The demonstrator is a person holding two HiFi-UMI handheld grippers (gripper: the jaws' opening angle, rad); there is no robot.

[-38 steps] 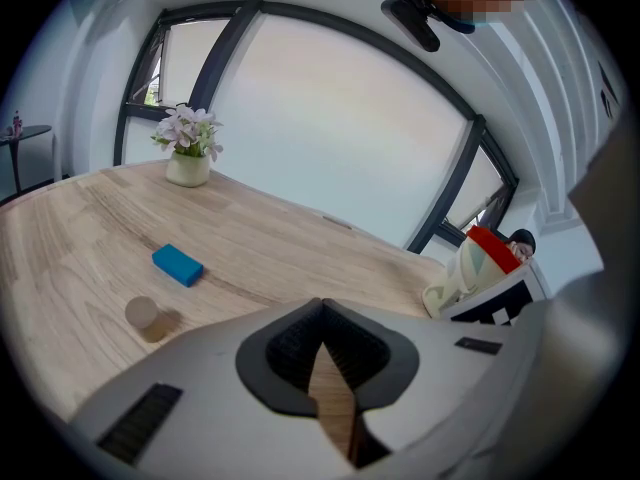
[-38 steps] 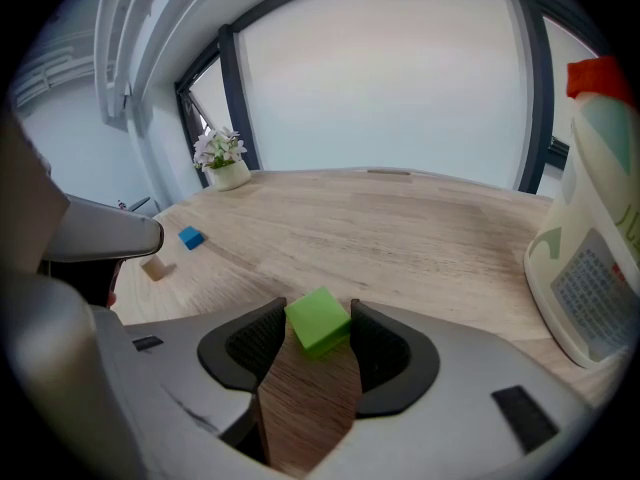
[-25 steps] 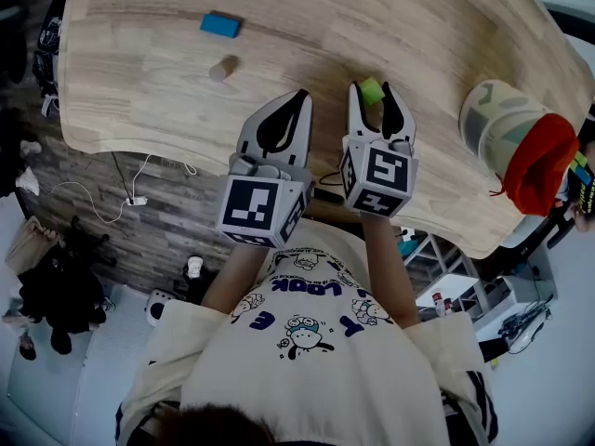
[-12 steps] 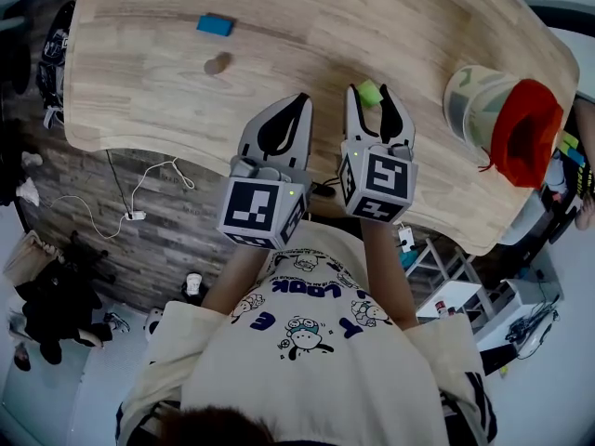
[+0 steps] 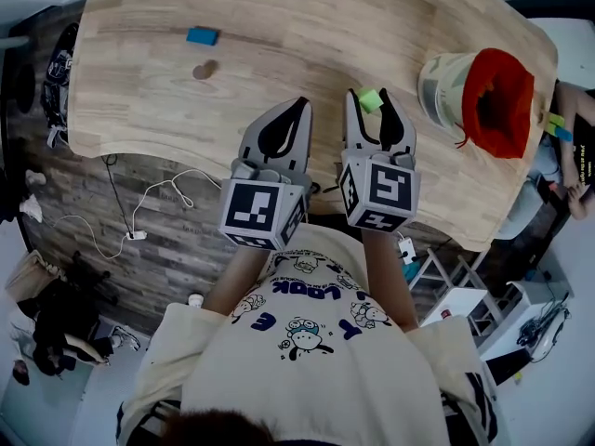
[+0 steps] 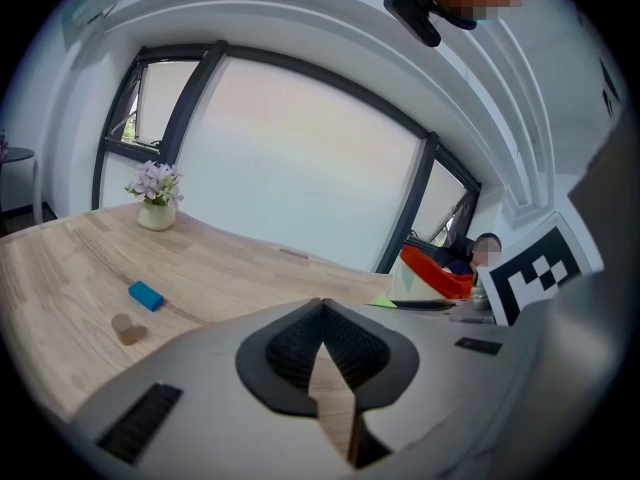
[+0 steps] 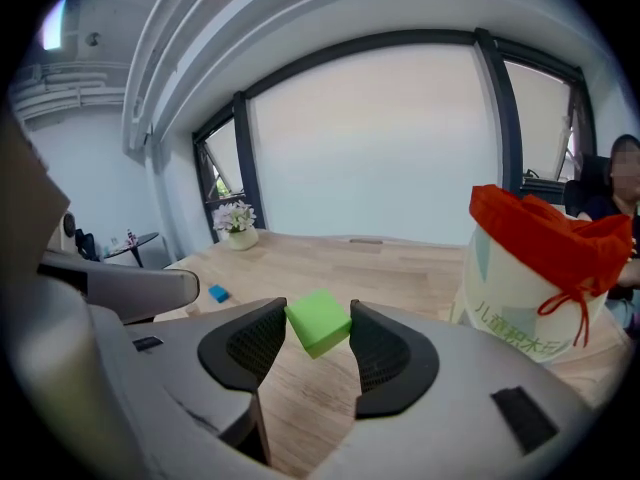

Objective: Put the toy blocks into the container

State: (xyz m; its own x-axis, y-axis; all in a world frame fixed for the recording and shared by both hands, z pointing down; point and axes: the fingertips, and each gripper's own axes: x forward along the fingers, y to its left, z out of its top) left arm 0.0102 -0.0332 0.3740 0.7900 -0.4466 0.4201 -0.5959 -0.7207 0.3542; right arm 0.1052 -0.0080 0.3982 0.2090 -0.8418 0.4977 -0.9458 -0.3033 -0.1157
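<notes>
Head view, looking down: a person holds two tongs over the near edge of a pale wood worktop [image 5: 307, 26]. R tongs [image 5: 370, 94] grip a green block [image 5: 370, 101] btwn the pads, lifted off the wood and tilted. L tongs [image 5: 300, 106] are closed on nothing, tips together, just beside the R pair.

Progress, as a judgement: early to mid. One block is in hand but not yet in the container [image 5: 444, 82], a white tub w/ a red liner. It stands to the right on the worktop, apart from the tongs. Two more pieces wait at far left: a blue block [image 5: 202, 36] and, near it, a small tan cylinder [image 5: 200, 70]. So approx three pieces are left to drop in. Whether any already lie inside can't be told; the red mouth shows no contents.

The views differ. Only the head view gives the whole layout: tongs, container and both loose pieces at once. R tongs view shows the grip itself, both pads pressing the green block's sides, w/ the container close at right. L tongs view confirms the closed, empty tips and shows the blue block and cylinder at left. Both tongs views also show a vase of flowers [image 6: 155, 203] at the worktop's far end, absent from the head view.
</notes>
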